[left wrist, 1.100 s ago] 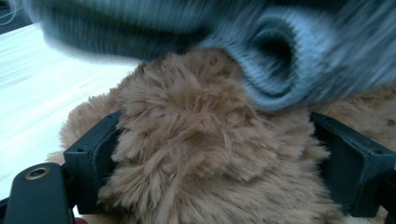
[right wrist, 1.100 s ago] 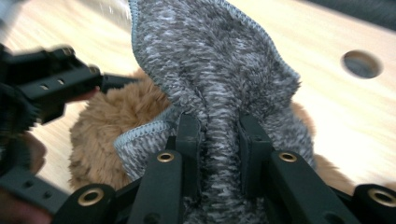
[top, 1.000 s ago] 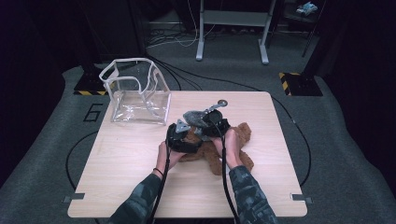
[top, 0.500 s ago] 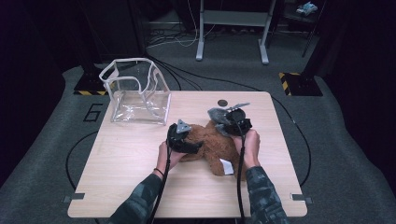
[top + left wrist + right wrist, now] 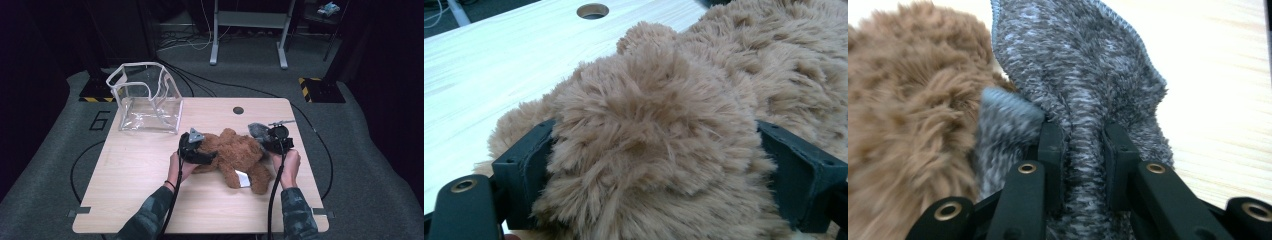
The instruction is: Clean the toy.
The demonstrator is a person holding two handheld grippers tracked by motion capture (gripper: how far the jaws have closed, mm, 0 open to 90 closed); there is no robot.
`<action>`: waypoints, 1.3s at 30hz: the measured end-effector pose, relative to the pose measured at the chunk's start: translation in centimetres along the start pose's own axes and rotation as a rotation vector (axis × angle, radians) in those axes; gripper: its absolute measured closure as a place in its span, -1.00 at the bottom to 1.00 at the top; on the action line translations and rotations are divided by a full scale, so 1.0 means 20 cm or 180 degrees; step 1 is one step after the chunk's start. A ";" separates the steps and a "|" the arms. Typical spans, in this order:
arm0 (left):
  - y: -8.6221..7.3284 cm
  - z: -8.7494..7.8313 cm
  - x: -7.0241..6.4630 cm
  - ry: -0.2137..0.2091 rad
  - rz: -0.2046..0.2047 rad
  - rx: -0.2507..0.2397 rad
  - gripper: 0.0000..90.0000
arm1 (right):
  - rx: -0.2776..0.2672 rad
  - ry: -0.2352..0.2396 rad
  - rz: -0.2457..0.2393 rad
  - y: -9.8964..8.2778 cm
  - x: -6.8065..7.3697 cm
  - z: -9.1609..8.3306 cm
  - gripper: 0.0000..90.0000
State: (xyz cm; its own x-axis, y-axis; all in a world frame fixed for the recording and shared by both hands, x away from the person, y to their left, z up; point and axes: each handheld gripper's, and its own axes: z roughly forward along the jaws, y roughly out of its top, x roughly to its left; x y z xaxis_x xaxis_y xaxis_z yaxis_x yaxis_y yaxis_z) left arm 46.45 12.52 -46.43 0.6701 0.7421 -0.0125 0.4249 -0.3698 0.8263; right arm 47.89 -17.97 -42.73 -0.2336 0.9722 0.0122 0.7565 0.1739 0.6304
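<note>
Your right tool has carried the grey cloth rightward off the bear, pinching it tight. Your left tool clamps the bear's plush, mid-surface.

We can't see the teddy bear's face; its left side sits under the left gripper. Grey cloth top cut off at picture edge.

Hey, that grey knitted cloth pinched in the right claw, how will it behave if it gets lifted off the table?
The grey knitted cloth looks floppy: it already folds and creases between the pads of the right claw, so it will likely drape and dangle. It seems thin, so probably light. Its fuzzy knit should resist slipping, though it may catch on the teddy bear.
</note>
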 end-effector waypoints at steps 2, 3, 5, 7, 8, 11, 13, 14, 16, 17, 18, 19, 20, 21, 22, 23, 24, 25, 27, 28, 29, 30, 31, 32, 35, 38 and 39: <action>0.00 0.00 0.00 0.0007 0.0008 -0.0008 -0.72 | -0.0078 0.0085 0.0072 0.01 0.00 -0.05 0.66; 0.00 0.00 0.00 0.0006 0.0001 -0.0012 -0.72 | -0.0168 0.0091 0.0031 0.02 0.01 -0.08 0.66; 0.00 -0.01 0.00 0.0008 -0.0002 -0.0027 -0.73 | -0.0248 0.0129 0.0011 0.04 0.04 -0.14 0.66; 0.01 -0.01 0.00 0.0025 0.0009 -0.0040 -0.74 | -0.0355 0.0187 -0.0069 0.06 0.08 -0.20 0.66; 0.01 -0.01 0.00 0.0041 0.0019 -0.0052 -0.74 | -0.0397 0.0217 -0.0090 0.07 0.11 -0.22 0.65; 0.01 -0.01 -0.01 0.0054 -0.0002 -0.0081 -0.75 | -0.0510 0.0303 -0.0227 0.11 0.21 -0.27 0.65; 0.01 -0.01 -0.01 0.0045 -0.0018 -0.0062 -0.75 | -0.0526 0.0364 -0.0351 0.13 0.30 -0.28 0.65; 0.02 -0.01 0.00 0.0043 -0.0023 -0.0052 -0.75 | -0.0523 0.0375 -0.0422 0.13 0.34 -0.28 0.65; 0.03 -0.01 0.00 0.0018 -0.0082 -0.0042 -0.75 | -0.0494 0.0434 -0.0533 0.13 0.43 -0.25 0.65; 0.03 0.00 0.00 0.0024 -0.0101 -0.0029 -0.75 | -0.0473 0.0465 -0.0597 0.13 0.49 -0.23 0.65; 0.03 0.00 0.00 0.0016 -0.0103 -0.0015 -0.75 | -0.0442 0.0477 -0.0665 0.13 0.53 -0.20 0.65; 0.04 0.00 0.00 0.0015 -0.0082 0.0022 -0.75 | -0.0405 0.0480 -0.0726 0.13 0.55 -0.18 0.65; 0.04 0.00 0.00 0.0033 -0.0099 0.0023 -0.75 | -0.0373 0.0480 -0.0778 0.13 0.59 -0.15 0.65; 0.04 0.00 0.00 0.0037 -0.0086 0.0044 -0.75 | -0.0306 0.0466 -0.0821 0.13 0.62 -0.12 0.65; 0.04 0.00 0.00 0.0030 -0.0104 0.0049 -0.75 | -0.0299 0.0457 -0.0883 0.14 0.64 -0.10 0.65; 0.04 0.00 0.00 0.0031 -0.0097 0.0094 -0.75 | -0.0242 0.0427 -0.0877 0.13 0.65 -0.07 0.65; 0.04 0.01 0.01 0.0045 -0.0119 0.0080 -0.75 | -0.0215 0.0388 -0.0922 0.13 0.66 -0.04 0.66; 0.04 0.01 0.00 0.0053 -0.0132 0.0086 -0.74 | -0.0194 0.0348 -0.0955 0.12 0.66 -0.02 0.67; 0.04 0.02 0.00 0.0043 -0.0136 0.0092 -0.74 | -0.0179 0.0337 -0.0927 0.11 0.65 -0.01 0.69; 0.04 0.02 0.00 0.0063 -0.0090 0.0116 -0.73 | -0.0168 0.0325 -0.0932 0.11 0.64 -0.02 0.69; 0.04 0.02 0.00 0.0070 -0.0089 0.0105 -0.73 | -0.0179 0.0275 -0.0950 0.11 0.63 -0.02 0.69; 0.04 0.02 0.00 0.0062 -0.0083 0.0116 -0.73 | -0.0178 0.0240 -0.0960 0.11 0.62 -0.03 0.69; 0.04 0.02 0.00 0.0061 -0.0083 0.0126 -0.73 | -0.0194 0.0209 -0.0949 0.10 0.61 -0.03 0.69; 0.04 0.02 0.00 0.0040 -0.0107 0.0107 -0.73 | -0.0200 0.0195 -0.0904 0.10 0.59 -0.04 0.69; 0.04 0.01 0.00 0.0039 -0.0092 0.0130 -0.73 | -0.0249 0.0156 -0.0864 0.08 0.52 -0.06 0.69; 0.04 0.01 0.00 0.0039 -0.0111 0.0109 -0.73 | -0.0242 0.0115 -0.0785 0.07 0.44 -0.09 0.69; 0.04 0.01 0.00 0.0038 -0.0110 0.0108 -0.73 | -0.0225 0.0094 -0.0742 0.06 0.41 -0.10 0.69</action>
State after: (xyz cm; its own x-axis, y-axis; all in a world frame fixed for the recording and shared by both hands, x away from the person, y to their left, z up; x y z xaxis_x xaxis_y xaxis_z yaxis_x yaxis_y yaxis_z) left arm 46.98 12.09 -45.95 0.6476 0.7613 -0.0339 0.4683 -0.3625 0.8058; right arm 45.67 -10.10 -40.31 -0.4155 0.9019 -0.1179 0.6358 0.3807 0.6715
